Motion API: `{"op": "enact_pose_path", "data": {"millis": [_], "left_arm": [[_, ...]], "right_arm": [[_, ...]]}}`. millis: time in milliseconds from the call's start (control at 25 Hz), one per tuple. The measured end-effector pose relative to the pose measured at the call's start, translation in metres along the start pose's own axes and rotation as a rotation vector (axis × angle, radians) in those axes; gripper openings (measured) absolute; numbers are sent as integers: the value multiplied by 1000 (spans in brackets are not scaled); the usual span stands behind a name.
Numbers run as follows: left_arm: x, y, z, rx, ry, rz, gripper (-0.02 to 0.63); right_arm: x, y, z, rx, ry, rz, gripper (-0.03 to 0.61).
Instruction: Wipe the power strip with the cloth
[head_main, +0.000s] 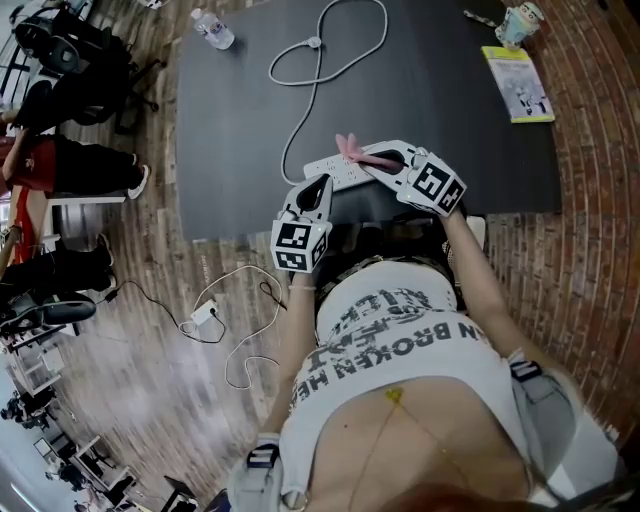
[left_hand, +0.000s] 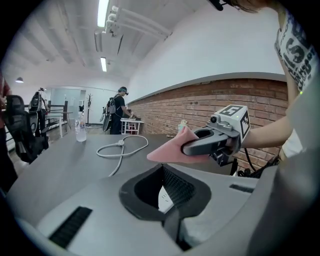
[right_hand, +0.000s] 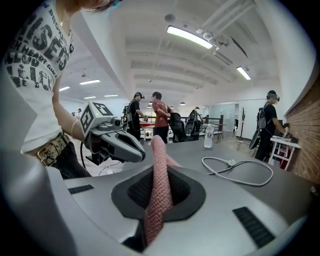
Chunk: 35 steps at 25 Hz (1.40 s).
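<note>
The white power strip (head_main: 336, 172) lies near the front edge of the dark table (head_main: 240, 120), and its white cable (head_main: 318, 75) loops away to the far side. My right gripper (head_main: 385, 158) is shut on a pink cloth (head_main: 350, 150) and holds it over the strip's right part. In the right gripper view the cloth (right_hand: 159, 185) stands up between the jaws. My left gripper (head_main: 320, 185) is shut, its tips at the strip's near edge. A bit of the white strip (left_hand: 162, 197) shows through its jaw window. The right gripper (left_hand: 187, 148) with the cloth (left_hand: 167, 150) is just ahead of it.
A water bottle (head_main: 213, 29) stands at the table's far left. A yellow-edged booklet (head_main: 518, 84) and a cup (head_main: 520, 22) sit at the far right. A charger with a cord (head_main: 205, 312) lies on the wooden floor on the left. Several people stand in the background.
</note>
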<state>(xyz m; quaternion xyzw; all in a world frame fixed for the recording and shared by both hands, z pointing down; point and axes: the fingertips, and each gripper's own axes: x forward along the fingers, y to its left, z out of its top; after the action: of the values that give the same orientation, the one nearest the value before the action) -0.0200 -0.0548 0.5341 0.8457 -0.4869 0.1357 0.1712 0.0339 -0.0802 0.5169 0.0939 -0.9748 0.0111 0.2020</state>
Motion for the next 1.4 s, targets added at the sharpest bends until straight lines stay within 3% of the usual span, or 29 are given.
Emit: {"op": "enact_pose_path", "data": {"millis": [840,1240,1400], "left_arm": [[-48,-28,105,36,-255,19,8],[-65,-54,153,122,-324,8,8],[-71,-58,161,118,-325,11,8]], "right_arm": [[-71,19,115,46,-406,-157,17],[-78,25,141,6,-394,-237,17],[-73,26,149,-22,-361,-255,17]]}}
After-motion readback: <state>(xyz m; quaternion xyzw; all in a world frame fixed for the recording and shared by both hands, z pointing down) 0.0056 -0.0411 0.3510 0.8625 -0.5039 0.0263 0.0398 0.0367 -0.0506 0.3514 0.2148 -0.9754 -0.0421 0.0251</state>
